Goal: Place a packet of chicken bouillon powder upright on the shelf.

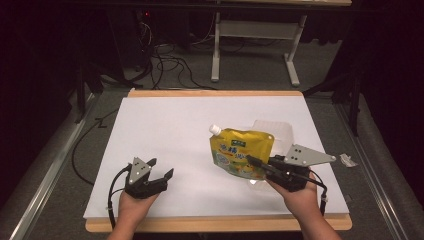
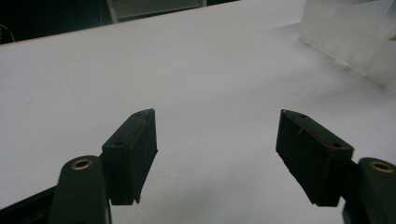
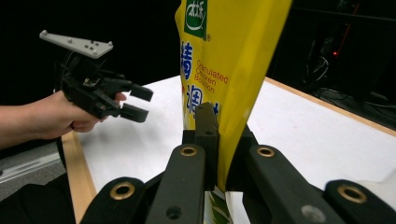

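The yellow pouch (image 1: 241, 152) has a white cap and green writing. The right gripper (image 1: 256, 162) pinches its bottom edge tight. Left of the pouch, the left gripper (image 1: 161, 168) gapes wide, holding nothing.

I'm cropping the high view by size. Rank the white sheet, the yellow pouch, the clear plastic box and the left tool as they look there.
1. white sheet
2. yellow pouch
3. clear plastic box and left tool: look alike; the pouch hides part of the box.

Yellow spouted pouch (image 1: 241, 152) — upright, tilted, white cap top-left, lifted over table's right half.
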Motion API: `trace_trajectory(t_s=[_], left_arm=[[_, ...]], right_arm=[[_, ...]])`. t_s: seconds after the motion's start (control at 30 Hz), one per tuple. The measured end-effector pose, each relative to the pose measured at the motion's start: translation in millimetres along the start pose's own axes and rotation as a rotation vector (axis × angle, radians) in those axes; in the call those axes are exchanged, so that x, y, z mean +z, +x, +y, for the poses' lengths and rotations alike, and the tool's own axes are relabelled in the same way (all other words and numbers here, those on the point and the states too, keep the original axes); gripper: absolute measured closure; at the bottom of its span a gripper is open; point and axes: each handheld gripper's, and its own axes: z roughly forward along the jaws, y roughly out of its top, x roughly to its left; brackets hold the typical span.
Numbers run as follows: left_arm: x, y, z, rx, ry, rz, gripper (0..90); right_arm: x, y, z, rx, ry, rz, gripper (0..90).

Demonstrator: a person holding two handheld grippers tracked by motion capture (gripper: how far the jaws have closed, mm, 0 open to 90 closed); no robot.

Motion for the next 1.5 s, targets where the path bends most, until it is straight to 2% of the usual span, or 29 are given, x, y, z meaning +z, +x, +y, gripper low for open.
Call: trace_trajectory(t_s=[0.1, 0.2, 0.3, 0.47, 0.77, 1.13, 1.5], left_arm=[[-0.8, -0.8, -0.2, 0.001, -0.002, 0.0, 29.8], [-1.2, -0.8, -0.4, -0.008, -0.004, -0.002, 29.9], [-1.2, 0.0, -0.3, -0.005, -0.004, -0.002, 30.0], [-0.1, 0.7, -0.6, -0.006, 0.0, -0.005, 30.0], [-0.7, 1.9, -0.5, -0.019, -0.008, -0.011, 30.1], [0.0, 2.2, -0.7, -0.019, -0.007, -0.01, 30.6], [0.5, 2.0, -1.0, -0.017, -0.006, -0.009, 30.6]], right_arm=[[-8.9, -7.0, 2.4, 0.005, 0.003, -0.029, 89.1], [-12.7, -11.2, 3.2, 0.012, -0.007, -0.032, 89.1], [-22.5, -20.6, 3.8, 0.034, -0.015, -0.06, 89.1], [-30.6, -28.7, 2.9, 0.036, -0.017, -0.087, 89.1], [-52.2, -45.9, -7.0, 0.063, -0.014, -0.144, 89.1], [-70.3, -52.0, -14.5, 0.084, -0.017, -0.181, 89.1], [-64.9, -51.7, -13.9, 0.096, -0.017, -0.181, 89.4]])
